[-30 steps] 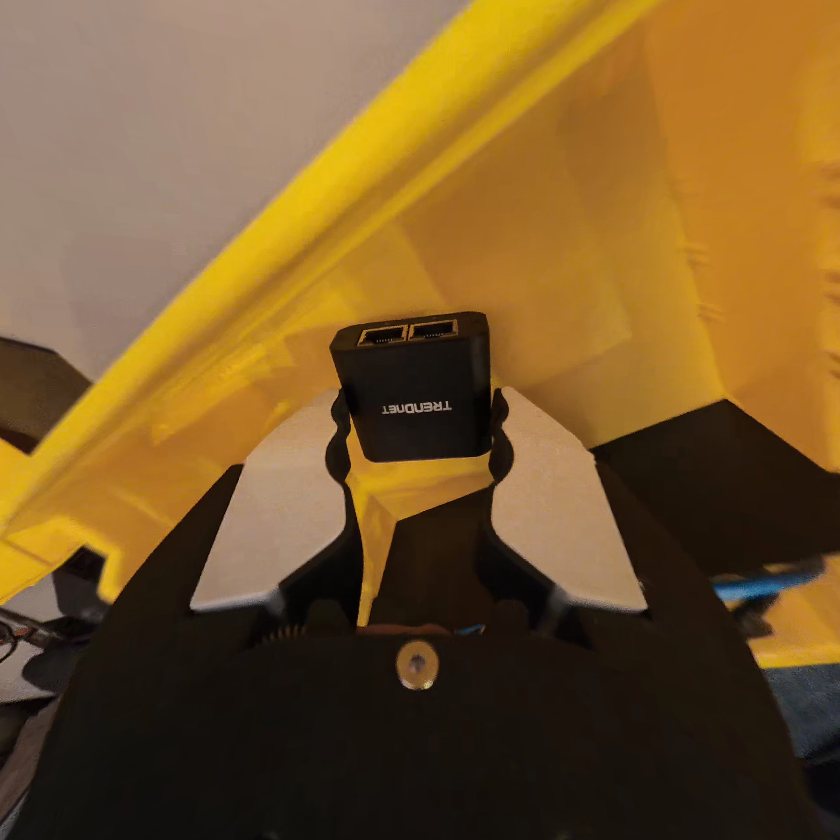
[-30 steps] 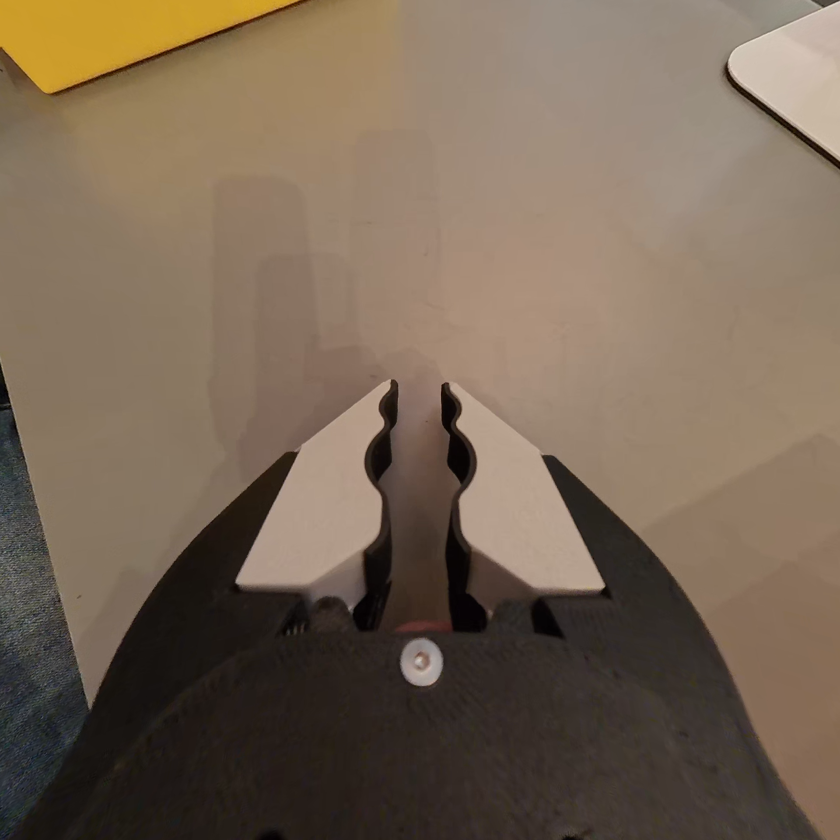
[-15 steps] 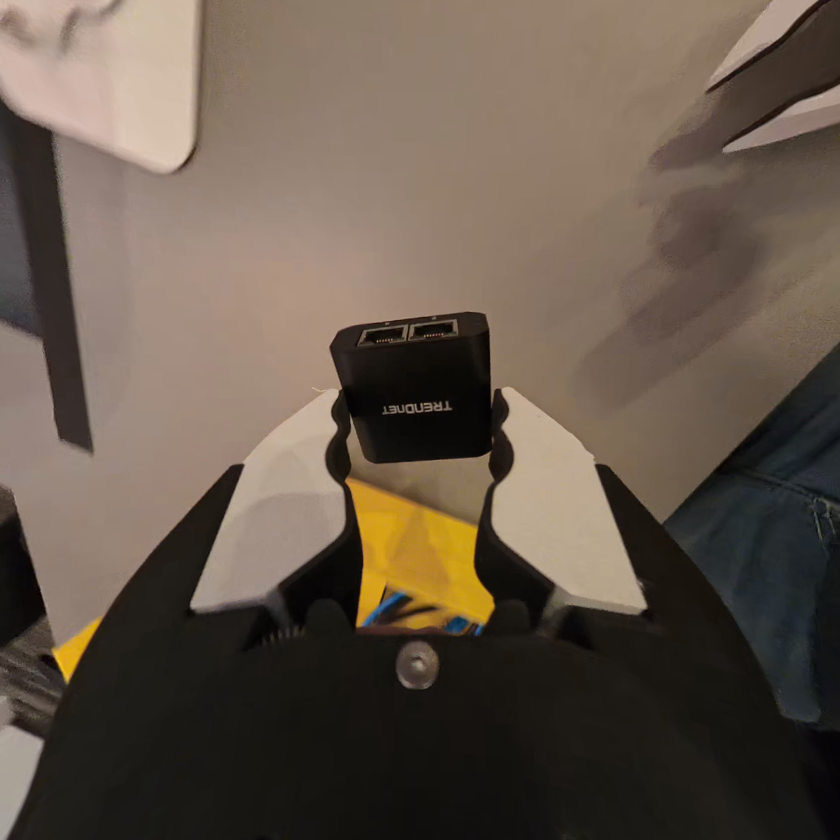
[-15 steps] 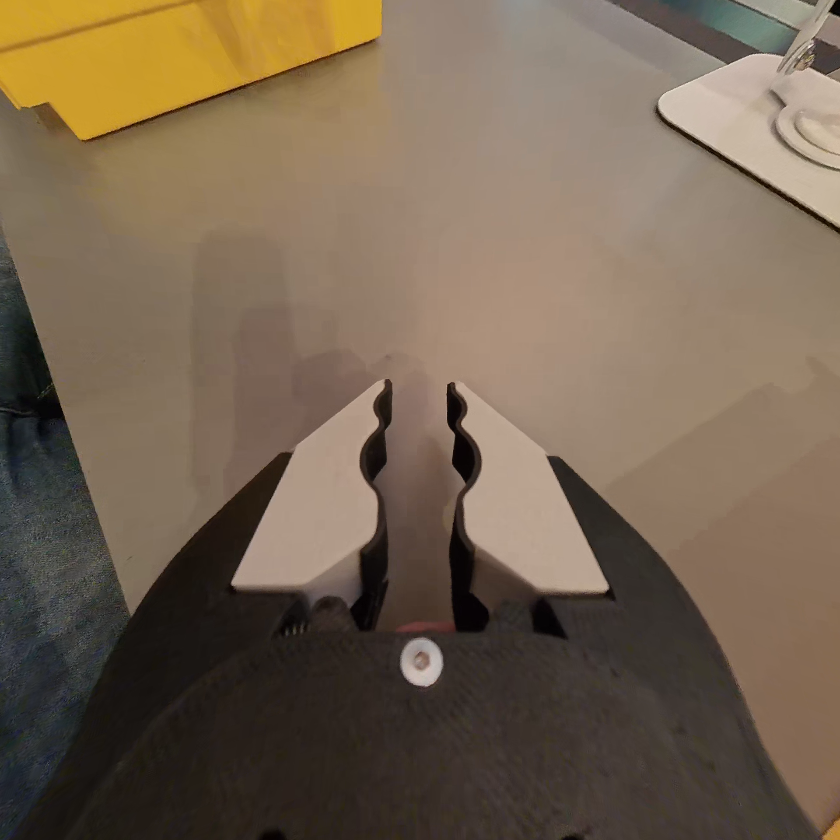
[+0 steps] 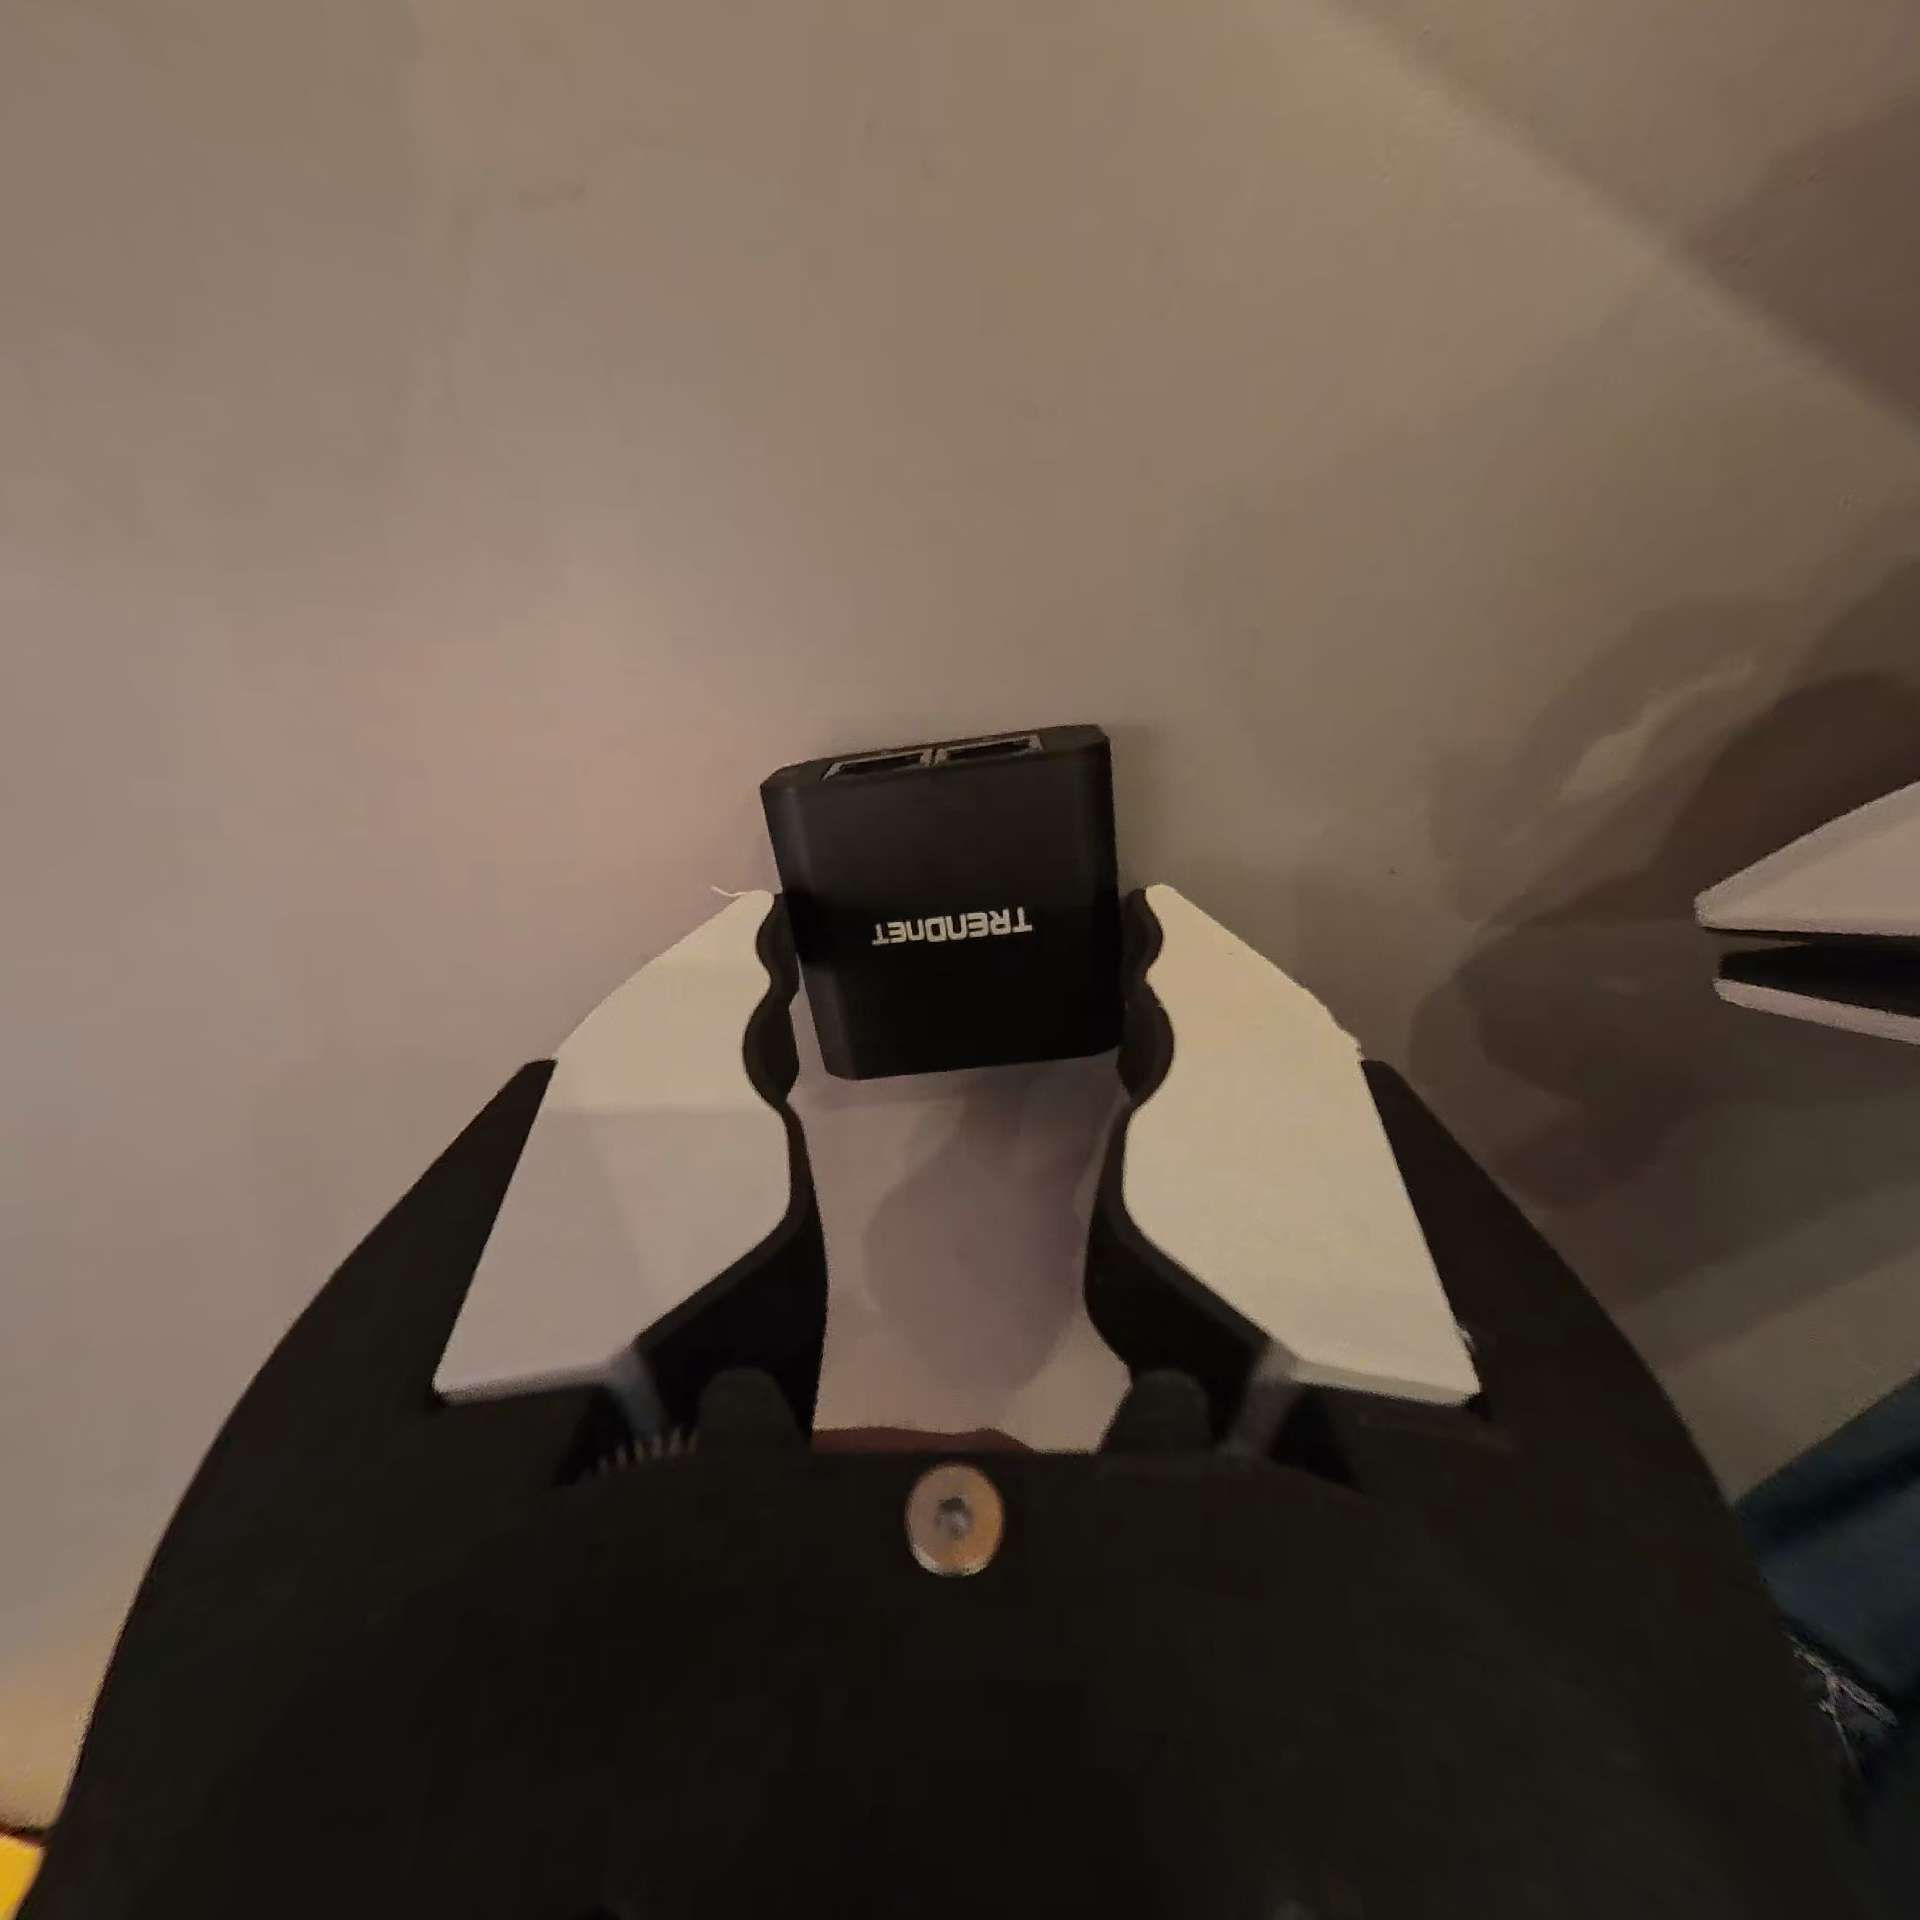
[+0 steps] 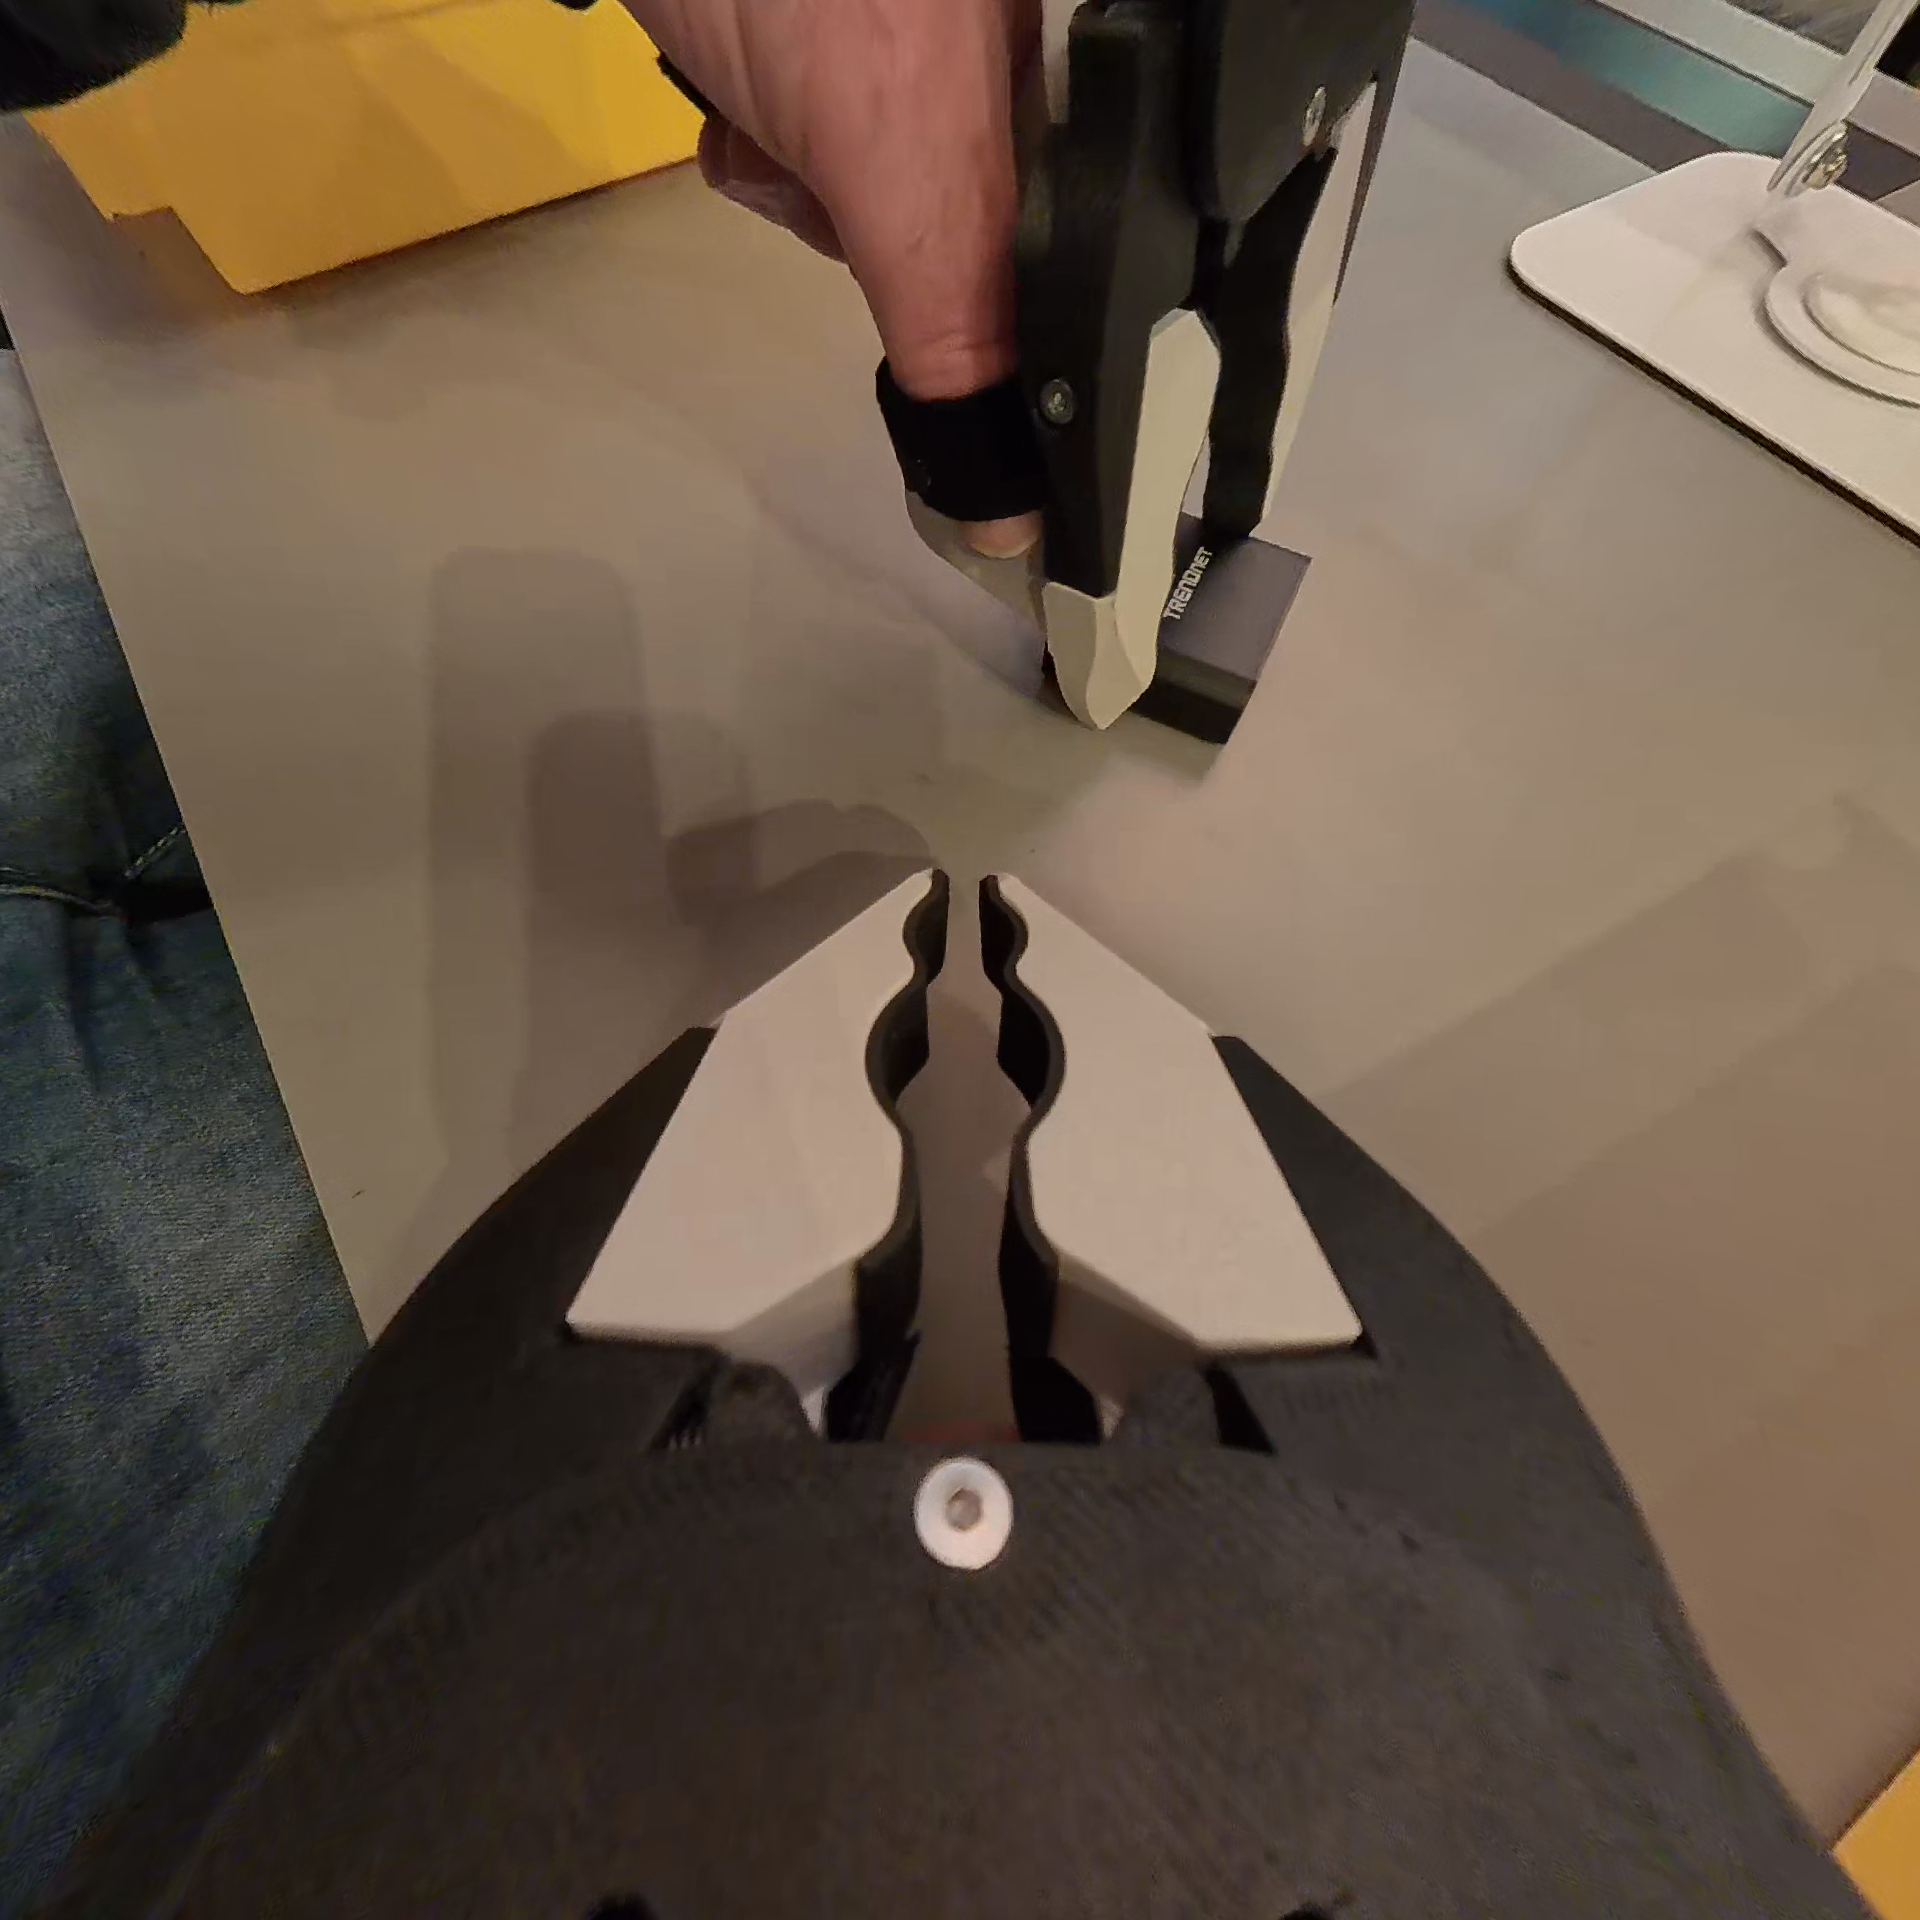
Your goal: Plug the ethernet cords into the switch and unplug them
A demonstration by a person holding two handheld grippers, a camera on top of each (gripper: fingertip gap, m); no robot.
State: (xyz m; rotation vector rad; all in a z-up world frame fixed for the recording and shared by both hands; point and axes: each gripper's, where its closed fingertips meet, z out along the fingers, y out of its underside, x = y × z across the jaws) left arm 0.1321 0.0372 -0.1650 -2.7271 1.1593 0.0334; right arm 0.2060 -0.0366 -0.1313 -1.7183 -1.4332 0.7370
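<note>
The black switch (image 5: 945, 914) is pinched at its sides in my left gripper (image 5: 953, 896), its two ports facing away from the camera. In the right wrist view the left gripper (image 6: 1164, 623) points down and the switch (image 6: 1236, 623) rests on the grey table (image 6: 623, 499). My right gripper (image 6: 964, 878) is empty, its fingers nearly together, hovering over the table just in front of the switch. Its fingers also show at the right edge of the left wrist view (image 5: 1849, 883). No ethernet cord is in view.
A yellow bin (image 6: 364, 135) stands at the table's far left. A white stand base (image 6: 1714, 312) lies at the far right. A hand (image 6: 883, 156) holds the left gripper. A person's jeans (image 6: 104, 935) show past the table's left edge.
My left gripper carried the switch out of the yellow bin and down onto the table. My right gripper's fingers closed to a narrow slit.
</note>
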